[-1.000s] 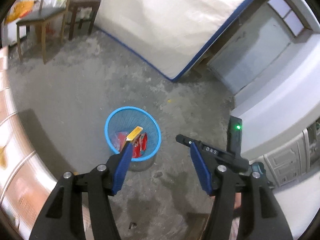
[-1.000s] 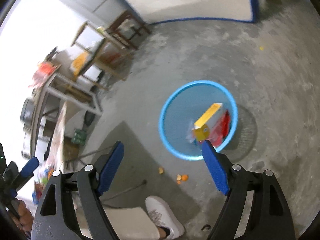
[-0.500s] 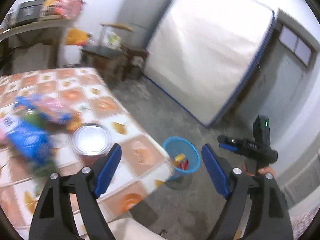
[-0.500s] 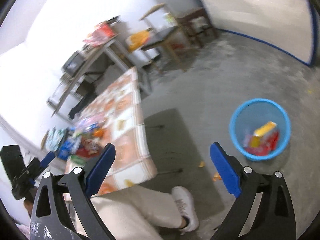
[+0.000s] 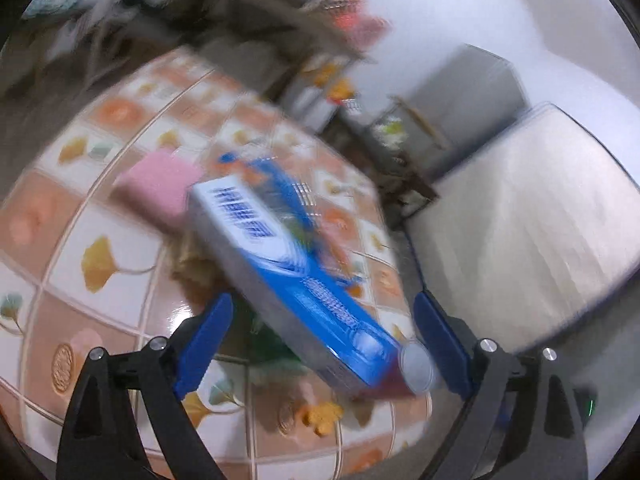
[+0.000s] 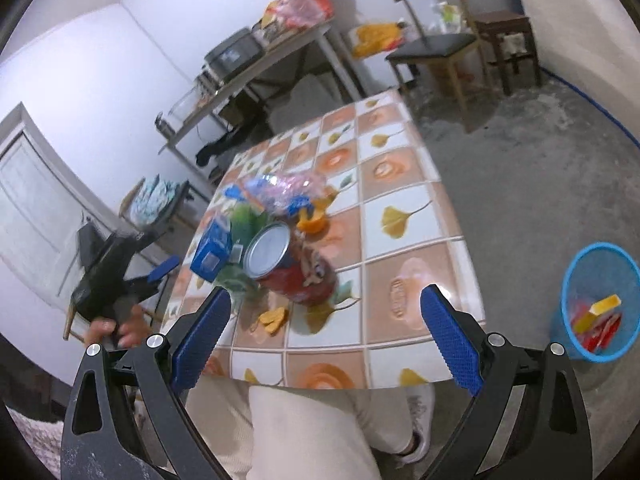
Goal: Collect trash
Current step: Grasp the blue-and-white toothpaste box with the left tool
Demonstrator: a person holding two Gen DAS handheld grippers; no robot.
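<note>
1. Trash lies in a loose heap (image 6: pixel 272 232) on the tiled table (image 6: pixel 404 216), toward its left edge as the right wrist camera sees it, with the far-right part of the top bare.
2. In the heap, a red can (image 6: pixel 296 268) lies on its side with its silver end facing the camera; a blue carton (image 6: pixel 211 251) is just beside it at the table's left edge.
3. Green wrappers (image 6: pixel 245 220) sit behind the can, crumpled pink-and-blue plastic (image 6: pixel 284 192) is farther back, and orange peel (image 6: pixel 312 222) lies next to that.
4. More peel pieces (image 6: pixel 273 319) rest near the table's front edge.
5. On the concrete floor to the right of the table stands the blue mesh bin (image 6: pixel 598 300), holding a yellow box (image 6: pixel 604 305) and red packets (image 6: pixel 600 330).
6. The right gripper (image 6: pixel 324 336) hangs above the front edge with its tongs spread wide, gripping nothing.
7. The left gripper (image 5: pixel 320 340) is close over the heap, tongs spread; its view is heavily blurred.
8. In that view the carton (image 5: pixel 288 268) runs between the fingers; contact with either pad cannot be told.
9. A pink packet (image 5: pixel 160 192) lies behind the carton, and the can's silver end (image 5: pixel 418 366) shows beside the right pad.
</note>
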